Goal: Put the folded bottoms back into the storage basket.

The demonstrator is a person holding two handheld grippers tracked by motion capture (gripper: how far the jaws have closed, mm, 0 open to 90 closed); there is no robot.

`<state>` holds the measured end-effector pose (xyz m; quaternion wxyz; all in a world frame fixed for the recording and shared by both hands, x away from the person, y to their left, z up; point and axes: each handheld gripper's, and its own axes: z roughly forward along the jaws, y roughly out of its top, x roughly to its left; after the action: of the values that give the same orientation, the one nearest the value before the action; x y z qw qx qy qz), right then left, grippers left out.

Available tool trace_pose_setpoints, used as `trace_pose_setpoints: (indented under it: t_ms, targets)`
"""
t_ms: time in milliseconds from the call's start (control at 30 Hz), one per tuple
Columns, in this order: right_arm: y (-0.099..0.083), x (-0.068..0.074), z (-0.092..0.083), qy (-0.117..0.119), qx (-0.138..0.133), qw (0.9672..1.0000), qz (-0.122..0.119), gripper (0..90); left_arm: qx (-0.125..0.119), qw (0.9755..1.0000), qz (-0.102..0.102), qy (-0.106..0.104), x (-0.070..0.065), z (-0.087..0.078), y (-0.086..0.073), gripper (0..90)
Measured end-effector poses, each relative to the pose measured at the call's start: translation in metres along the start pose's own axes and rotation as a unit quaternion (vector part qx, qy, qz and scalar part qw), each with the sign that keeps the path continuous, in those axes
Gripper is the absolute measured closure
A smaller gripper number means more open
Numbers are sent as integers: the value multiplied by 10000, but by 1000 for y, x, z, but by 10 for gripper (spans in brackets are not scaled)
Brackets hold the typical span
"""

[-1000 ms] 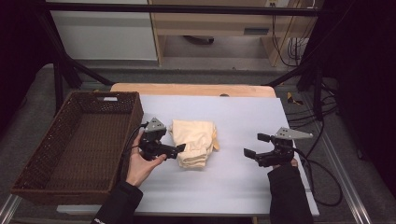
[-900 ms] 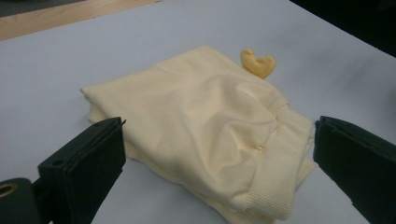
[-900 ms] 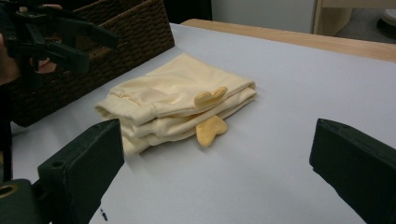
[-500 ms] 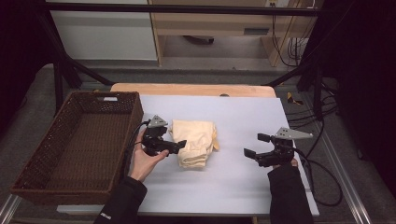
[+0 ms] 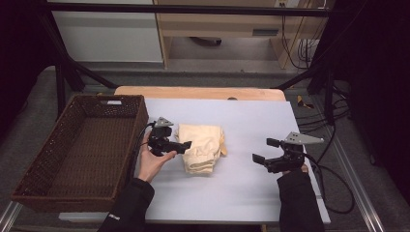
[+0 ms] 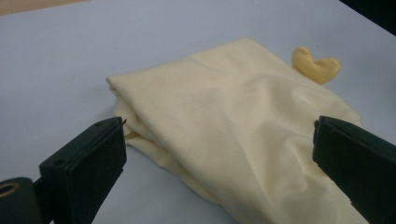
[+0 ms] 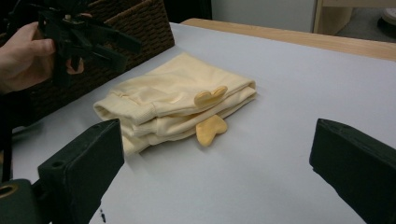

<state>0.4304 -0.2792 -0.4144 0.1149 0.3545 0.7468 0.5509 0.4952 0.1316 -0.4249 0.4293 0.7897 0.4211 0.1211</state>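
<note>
A folded pale-yellow garment [image 5: 203, 147] lies flat on the grey-white table [image 5: 241, 193], a little left of the middle, with two small orange-yellow heart-shaped tabs [image 7: 210, 112] sticking out at its right edge. In the right gripper view its ribbed hems are stacked in layers toward the near-left side.

The left gripper [image 5: 186, 145] hovers at the garment's left edge, held by the person's left hand [image 5: 152, 162]; in the left gripper view its jaws stand wide apart with the cloth between and beyond them, grasping nothing. Whether the tips touch the fabric cannot be told.

The right gripper [image 5: 255, 158] sits well apart from the garment, over the right part of the table, pointing left toward it; its jaws are also spread and empty, as the right gripper view shows.

A dark brown wicker basket [image 5: 34, 183] stands on the left side of the table, just beside the left hand. A strip of bare wooden tabletop [image 5: 193, 92] runs along the far edge.
</note>
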Motion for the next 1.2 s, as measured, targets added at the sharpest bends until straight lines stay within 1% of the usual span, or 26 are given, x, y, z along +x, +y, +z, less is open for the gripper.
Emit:
trace_pose_setpoints:
  t_ms: [33,67,100,133,167,200,267,300,433,467,500,633,667,867,900,933,1133,1167,1200]
  targets:
    - [0,0,0,0,3,10000,2,33,57,10000,-27,42,3,2,0,27]
    - [0,0,0,0,3,10000,2,33,57,10000,-27,42,3,2,0,28]
    - [0,0,0,-9,2,10000,-7,33,137,9998,-127,96,6,5,-1,30]
    - [0,0,0,-9,2,10000,-7,33,137,9998,-127,96,6,5,-1,35]
    - [0,0,0,-10,5,10000,-2,33,221,9995,-198,134,9,7,-2,38]
    - [0,0,0,-10,5,10000,-2,33,221,9995,-198,134,9,7,-2,41]
    - [0,0,0,-7,4,10000,-10,33,320,9991,-224,174,11,11,-3,42]
    - [0,0,0,-9,5,10000,-12,33,365,9989,-260,154,14,12,-4,51]
    - [0,0,1,-7,8,10000,-2,33,389,9986,-335,121,16,15,-4,83]
    - [0,0,1,-7,8,10000,-2,33,408,9983,-390,111,16,16,-5,83]
    - [0,0,0,-6,0,10000,-6,33,458,9981,-402,104,17,18,-5,104]
    - [0,0,1,-7,12,10000,-9,32,476,9977,-484,85,18,21,-6,148]
    - [0,0,1,-9,13,10000,-9,33,518,9971,-555,34,19,23,-7,153]
    - [0,0,0,-16,-4,10000,-8,33,585,9961,-665,14,21,28,-10,172]
    - [0,0,1,-18,-4,10000,-10,33,610,9956,-710,-13,21,31,-11,177]
    - [0,0,1,-18,-4,10000,-10,33,610,9956,-710,-13,21,31,-11,179]
    - [0,0,1,-19,0,10000,-17,33,689,9939,-854,-102,24,39,-15,187]
    - [0,0,1,-18,3,10000,-18,33,659,9937,-900,-133,23,40,-15,201]
    - [0,0,1,-18,3,10000,-18,33,659,9937,-900,-133,23,40,-15,214]
